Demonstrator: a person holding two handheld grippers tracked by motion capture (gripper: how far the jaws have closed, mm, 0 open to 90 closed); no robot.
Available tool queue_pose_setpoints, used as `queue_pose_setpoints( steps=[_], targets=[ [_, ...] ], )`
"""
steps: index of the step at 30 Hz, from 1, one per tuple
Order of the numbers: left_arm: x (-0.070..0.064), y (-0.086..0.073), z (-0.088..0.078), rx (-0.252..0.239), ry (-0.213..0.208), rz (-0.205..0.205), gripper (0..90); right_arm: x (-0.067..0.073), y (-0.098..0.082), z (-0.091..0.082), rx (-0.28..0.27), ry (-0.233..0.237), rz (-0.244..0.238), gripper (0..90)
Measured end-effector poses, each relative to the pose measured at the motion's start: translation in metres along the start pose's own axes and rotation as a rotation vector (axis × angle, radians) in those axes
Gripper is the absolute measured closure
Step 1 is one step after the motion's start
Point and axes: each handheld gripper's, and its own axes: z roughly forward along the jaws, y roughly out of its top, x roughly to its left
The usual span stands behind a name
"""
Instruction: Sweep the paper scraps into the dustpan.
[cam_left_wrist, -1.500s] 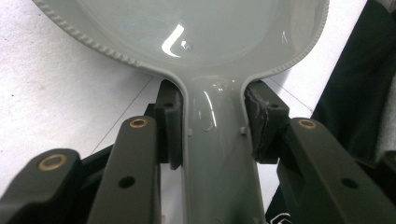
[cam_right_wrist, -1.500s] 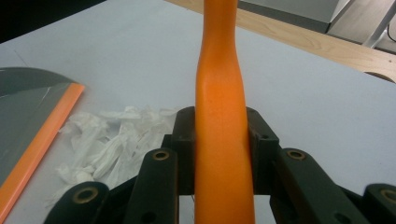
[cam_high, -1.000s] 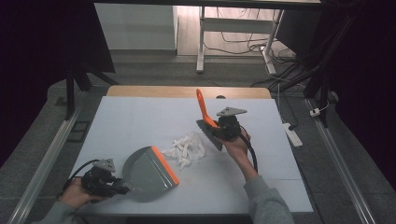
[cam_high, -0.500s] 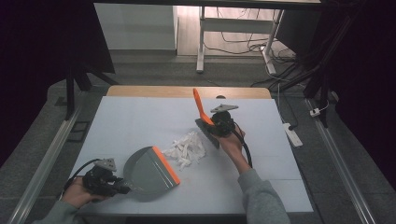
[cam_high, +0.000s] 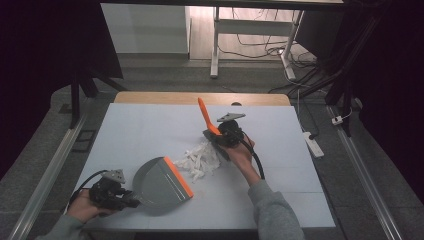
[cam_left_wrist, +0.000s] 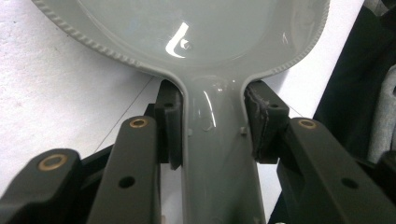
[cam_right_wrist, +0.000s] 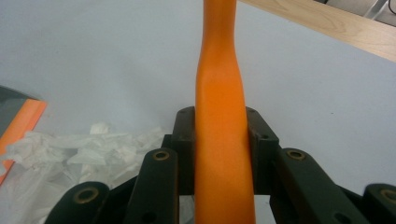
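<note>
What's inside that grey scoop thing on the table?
The dustpan looks empty: bare grey plastic inside. The white paper scraps lie on the table beside its orange lip, not in it. The table beneath it is covered.

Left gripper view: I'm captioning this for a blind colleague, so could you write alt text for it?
The left gripper is clamped on the grey handle of a dustpan, one black finger on each side. The pan's glossy bowl spreads out above, with a ridged rim, over a white table cover.
</note>
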Motion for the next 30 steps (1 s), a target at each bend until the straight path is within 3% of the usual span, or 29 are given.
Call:
queue_pose_setpoints(
  steps=[22,30],
  targets=[
    [-0.001,0.004,0.004,-0.004,-0.006,-0.003,61.8,0.040,0.006,0.014,0.028,0.045,-0.086,70.3],
    [-0.001,0.005,0.005,-0.003,-0.007,-0.001,61.8,0.060,0.007,0.016,0.037,0.076,-0.123,70.3]
  ],
)
